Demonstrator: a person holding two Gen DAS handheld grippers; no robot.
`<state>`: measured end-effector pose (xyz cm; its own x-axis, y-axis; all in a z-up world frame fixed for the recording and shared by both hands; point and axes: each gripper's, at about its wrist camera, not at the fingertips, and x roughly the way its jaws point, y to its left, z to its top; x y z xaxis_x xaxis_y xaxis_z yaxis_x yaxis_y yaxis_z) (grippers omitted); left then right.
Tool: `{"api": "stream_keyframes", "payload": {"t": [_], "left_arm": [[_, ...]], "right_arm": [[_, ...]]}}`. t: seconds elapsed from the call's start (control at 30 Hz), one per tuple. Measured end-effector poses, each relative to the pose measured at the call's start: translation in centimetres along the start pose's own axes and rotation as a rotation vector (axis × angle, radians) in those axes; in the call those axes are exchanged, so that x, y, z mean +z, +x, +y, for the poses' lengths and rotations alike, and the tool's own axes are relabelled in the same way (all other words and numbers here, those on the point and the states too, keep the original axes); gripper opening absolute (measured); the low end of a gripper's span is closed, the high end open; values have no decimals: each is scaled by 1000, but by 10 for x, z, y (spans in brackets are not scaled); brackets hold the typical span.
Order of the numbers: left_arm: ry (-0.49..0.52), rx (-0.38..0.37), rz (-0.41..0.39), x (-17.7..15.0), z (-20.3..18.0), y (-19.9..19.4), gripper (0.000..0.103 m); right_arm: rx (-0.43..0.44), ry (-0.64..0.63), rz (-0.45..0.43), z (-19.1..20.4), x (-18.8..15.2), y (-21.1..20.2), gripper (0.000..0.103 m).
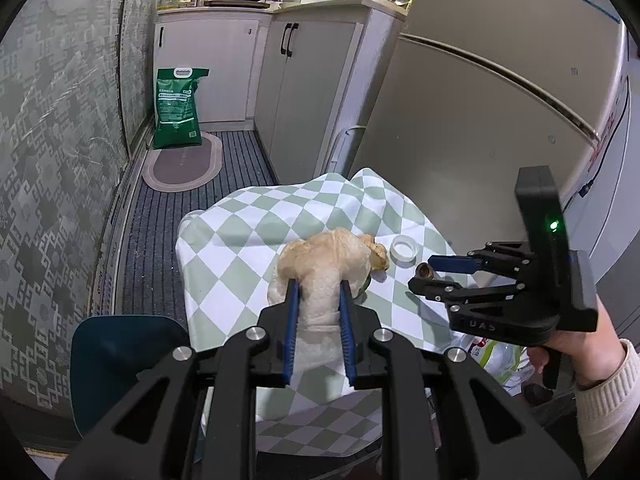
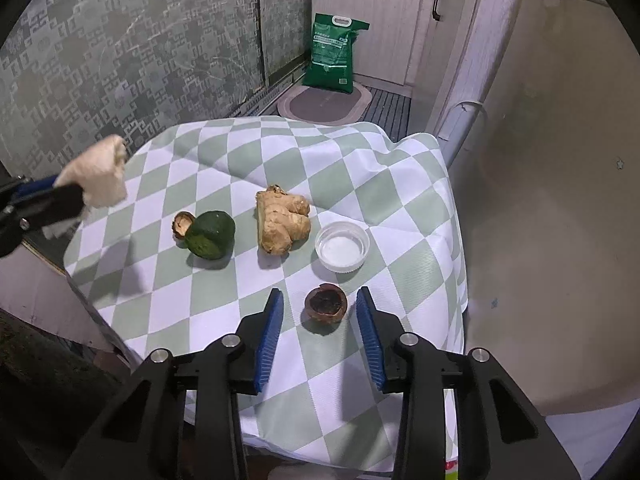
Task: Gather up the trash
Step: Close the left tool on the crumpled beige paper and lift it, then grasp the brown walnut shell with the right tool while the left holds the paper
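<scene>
The tabletop (image 2: 224, 152), under a green-and-white check cloth, runs off the near edge of both views, and in the left wrist view the crumpled tissue (image 1: 324, 264) hides the one green fruit (image 2: 209, 240) and most of the one ginger root (image 2: 283, 220). The left hand-held gripper (image 1: 319, 284) is clamped on that tissue above the tabletop's left edge. The right hand-held gripper (image 2: 320, 300) stands partly open around one nut shell (image 2: 325, 303) near the front edge, pads apart from it; a second shell (image 2: 182, 225) touches the fruit, and one white lid (image 2: 342, 246) lies toward the right edge.
</scene>
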<state>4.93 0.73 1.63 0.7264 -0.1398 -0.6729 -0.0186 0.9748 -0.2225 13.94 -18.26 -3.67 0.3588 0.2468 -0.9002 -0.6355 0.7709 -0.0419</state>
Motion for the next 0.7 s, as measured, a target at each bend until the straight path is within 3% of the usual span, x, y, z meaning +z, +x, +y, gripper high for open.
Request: {"api": "stream_keyframes", "payload": {"t": [0.17,0.27,0.7], "left_arm": [[-9,-5,-16,2,2,-6,20],[-17,-10,-23,2,4,-9,20],[-59,16,-59,4,17,-21,20]], "right_arm": [[-19,-16,6,3,1,4,33],[-16,-8,8,2,2,6,22],[-15,-6,-13,9,12,0,21]]}}
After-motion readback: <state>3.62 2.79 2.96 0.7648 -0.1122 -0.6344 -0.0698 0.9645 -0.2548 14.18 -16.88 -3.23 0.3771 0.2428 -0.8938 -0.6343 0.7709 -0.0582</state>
